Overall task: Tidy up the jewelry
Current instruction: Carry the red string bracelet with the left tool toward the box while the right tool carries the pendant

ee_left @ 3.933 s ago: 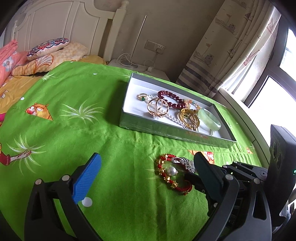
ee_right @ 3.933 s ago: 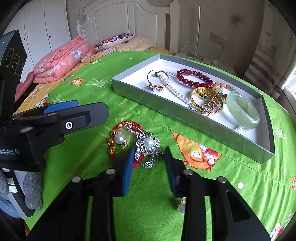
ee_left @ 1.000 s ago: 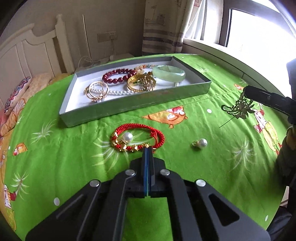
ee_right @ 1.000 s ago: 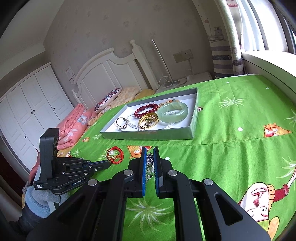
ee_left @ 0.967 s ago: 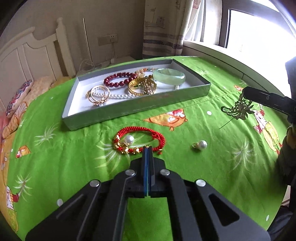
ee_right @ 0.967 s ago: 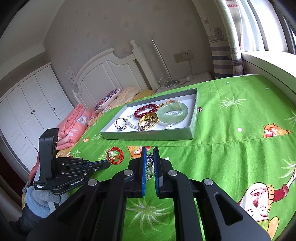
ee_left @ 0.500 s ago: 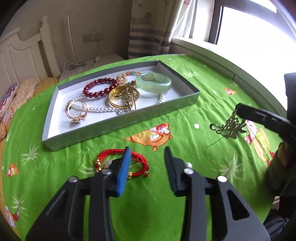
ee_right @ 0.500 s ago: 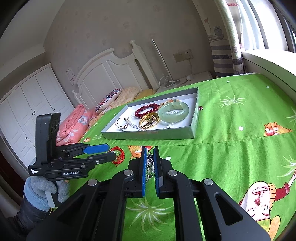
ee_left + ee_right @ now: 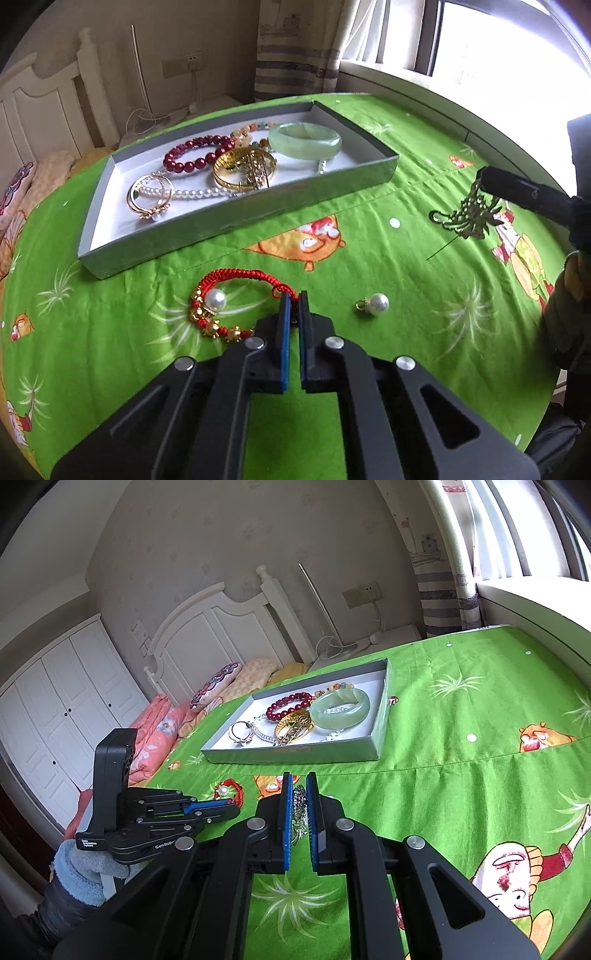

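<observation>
On the green bedspread [image 9: 369,206], the left gripper [image 9: 291,301] clamps the red cord bracelet [image 9: 236,291] (jaws have just been closing on it); the right gripper [image 9: 298,786] holds a silver ornament [image 9: 299,805]. Next, likely: lifting both into the grey tray [image 9: 207,240] just beyond.

Daylit bedroom, white headboard [image 9: 207,635], wardrobe [image 9: 62,701]

Red cord bracelet [image 9: 236,291] on green bedspread [image 9: 369,266], silver brooch [image 9: 299,812] pinched.

The left claw [image 9: 291,301], half open a moment ago, has just been closing and now seems to pinch the red cord bracelet [image 9: 236,295] on the bed.
</observation>
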{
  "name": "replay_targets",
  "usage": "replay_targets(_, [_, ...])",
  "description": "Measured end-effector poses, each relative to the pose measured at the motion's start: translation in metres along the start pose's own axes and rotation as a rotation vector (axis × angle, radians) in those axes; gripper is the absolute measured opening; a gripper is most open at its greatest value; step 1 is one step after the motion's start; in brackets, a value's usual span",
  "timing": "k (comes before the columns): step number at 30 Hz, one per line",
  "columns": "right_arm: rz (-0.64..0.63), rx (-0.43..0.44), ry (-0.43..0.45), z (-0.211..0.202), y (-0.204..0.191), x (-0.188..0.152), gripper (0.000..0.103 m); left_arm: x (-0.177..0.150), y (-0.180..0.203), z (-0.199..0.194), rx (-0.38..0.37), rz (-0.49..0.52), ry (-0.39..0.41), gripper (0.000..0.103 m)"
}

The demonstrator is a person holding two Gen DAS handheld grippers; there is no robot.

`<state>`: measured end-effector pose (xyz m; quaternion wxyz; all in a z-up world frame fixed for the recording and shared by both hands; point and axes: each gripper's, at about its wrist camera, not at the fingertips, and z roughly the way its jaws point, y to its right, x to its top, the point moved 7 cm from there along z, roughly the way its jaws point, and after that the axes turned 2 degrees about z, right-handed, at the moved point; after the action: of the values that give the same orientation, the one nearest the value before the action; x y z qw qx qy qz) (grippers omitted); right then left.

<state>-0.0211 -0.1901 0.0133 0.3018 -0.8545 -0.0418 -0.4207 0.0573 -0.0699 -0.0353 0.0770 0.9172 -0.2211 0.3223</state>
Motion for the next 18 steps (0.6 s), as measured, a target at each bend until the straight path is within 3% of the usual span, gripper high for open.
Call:
replay_targets(7, [-0.013, 0.001, 0.013, 0.0, -0.004, 0.008, 0.01, 0.04, -0.009, -0.053, -0.006, -0.022, 0.123, 0.003])
replay_targets(18, [-0.07, 0.013, 0.04, 0.013, -0.024, 0.04, 0.01, 0.084, -0.03, -0.074, 0.04, -0.049, 0.177, 0.003])
